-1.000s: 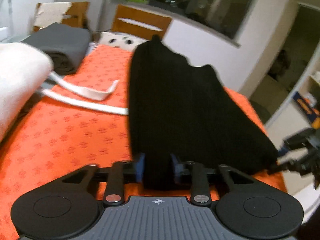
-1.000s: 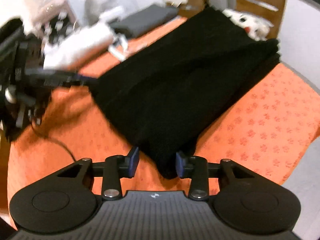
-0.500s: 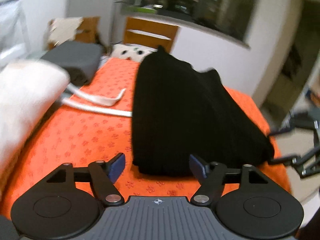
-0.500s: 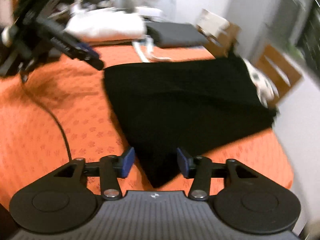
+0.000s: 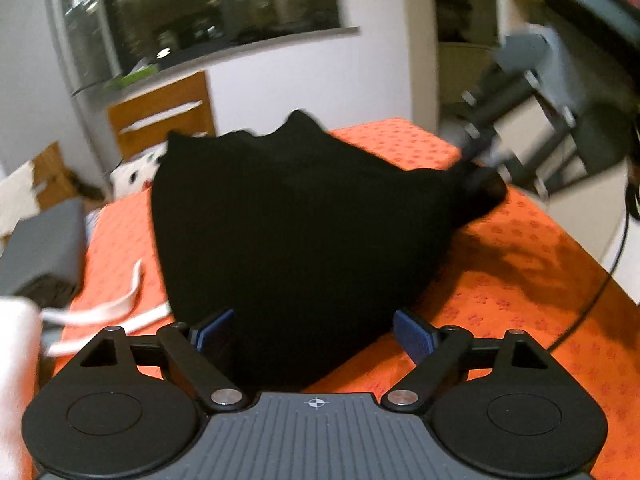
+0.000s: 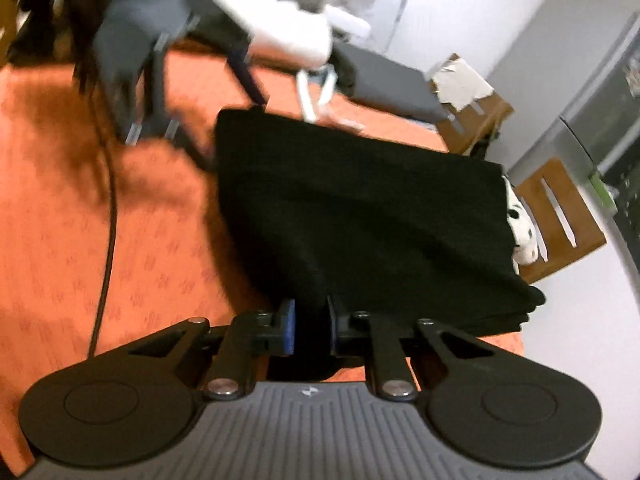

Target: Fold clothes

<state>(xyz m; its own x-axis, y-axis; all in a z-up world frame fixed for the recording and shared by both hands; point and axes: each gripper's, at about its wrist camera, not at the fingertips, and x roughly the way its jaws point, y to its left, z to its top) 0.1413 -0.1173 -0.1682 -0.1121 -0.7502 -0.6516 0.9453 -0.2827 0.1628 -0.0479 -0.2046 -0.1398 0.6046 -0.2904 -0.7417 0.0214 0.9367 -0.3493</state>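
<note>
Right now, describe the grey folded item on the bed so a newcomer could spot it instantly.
Start from the orange bedspread that covers the bed. Go past the big black garment in its middle to the bed's far edge, near the cardboard box. There lies the dark grey folded item: flat and slab-like, unlike the white clothes and loose white straps beside it.

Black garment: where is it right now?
The black garment lies mid-frame in both wrist views on the orange bedspread, a corner between the closing right gripper, white straps on its left.
</note>
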